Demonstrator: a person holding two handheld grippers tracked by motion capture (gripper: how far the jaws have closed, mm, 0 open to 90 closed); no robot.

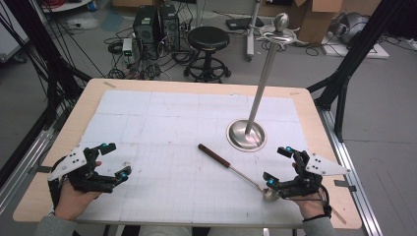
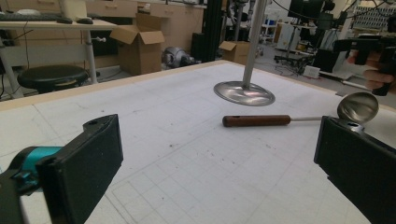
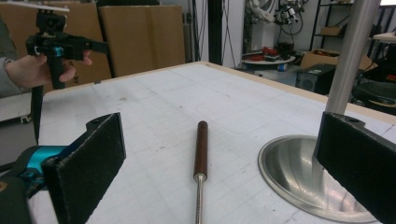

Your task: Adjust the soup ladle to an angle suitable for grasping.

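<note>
A ladle lies slantwise on the white grid mat, its brown wooden handle toward the middle and its metal bowl near the front right. My right gripper is open just above and beside that bowl, touching nothing. In the right gripper view the handle runs away between the wide-apart jaws. A steel stand with a round base and a tall pole rises behind the ladle. My left gripper is open at the front left with nothing in it. In the left gripper view the ladle bowl sits by the right jaw.
The mat covers most of the wooden table. Behind the table stand a black stool, computer towers, cables and cardboard boxes. Black frame posts flank the table's sides.
</note>
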